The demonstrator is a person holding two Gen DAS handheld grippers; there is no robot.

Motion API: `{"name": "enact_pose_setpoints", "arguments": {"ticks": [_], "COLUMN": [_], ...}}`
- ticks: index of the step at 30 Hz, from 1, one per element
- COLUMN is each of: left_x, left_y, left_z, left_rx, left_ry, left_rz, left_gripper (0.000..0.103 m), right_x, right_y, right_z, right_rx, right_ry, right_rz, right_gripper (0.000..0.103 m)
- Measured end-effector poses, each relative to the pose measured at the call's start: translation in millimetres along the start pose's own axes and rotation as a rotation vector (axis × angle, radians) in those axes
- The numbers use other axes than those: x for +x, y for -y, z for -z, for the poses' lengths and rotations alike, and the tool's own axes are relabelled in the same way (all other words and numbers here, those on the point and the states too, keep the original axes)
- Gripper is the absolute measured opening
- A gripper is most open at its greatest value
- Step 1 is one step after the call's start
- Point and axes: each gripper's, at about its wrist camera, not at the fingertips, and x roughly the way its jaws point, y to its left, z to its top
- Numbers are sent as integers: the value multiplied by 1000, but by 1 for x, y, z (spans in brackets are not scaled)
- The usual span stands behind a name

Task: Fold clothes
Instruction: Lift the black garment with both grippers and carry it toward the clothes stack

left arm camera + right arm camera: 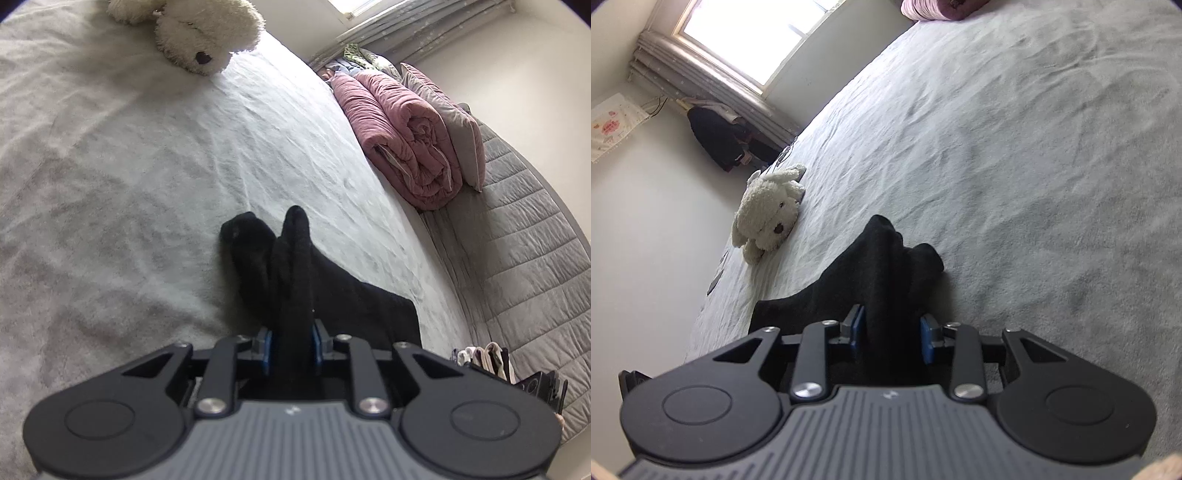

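Observation:
A black garment (291, 258) lies bunched on the pale bed cover (110, 166), with two rounded ends sticking up and away from me. In the left wrist view a raised fold of it runs back between the blue pads (268, 345) of my left gripper (291, 341), and both pads press on the cloth. In the right wrist view the same black garment (882, 266) passes between the pads of my right gripper (892, 332). Those jaws stand wider than the fold, and the right pad (928, 341) is clear of the cloth.
A white plush dog (199, 33) (768, 214) lies on the bed beyond the garment. A rolled pink quilt (406, 140) and a grey pillow (454, 122) sit at the bed's right side on a grey quilted mattress (535, 258). A window (746, 40) is at the far wall.

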Motion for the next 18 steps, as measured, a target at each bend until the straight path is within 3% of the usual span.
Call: {"name": "enact_pose_setpoints", "arguments": {"ticks": [6,13,15,18], "left_x": [9,16,14,7], "left_y": [-5,-1,1,11], "left_z": [-7,-9,-8,-8], "left_rx": [-23,27,48,111], "left_ry": [1,7,14,46], "left_rz": [44,54,45,46], "left_gripper": [35,27,19,16], "right_x": [6,14,14,11], "right_y": [1,-5,-9,-18], "right_z": [-3,-4,-3,-1], "right_rx": [35,-14,-43,-108], "right_ry": [-13,3,17,48], "right_rz": [-28,-13,-4,-2], "right_gripper": [42,41,25,20]}}
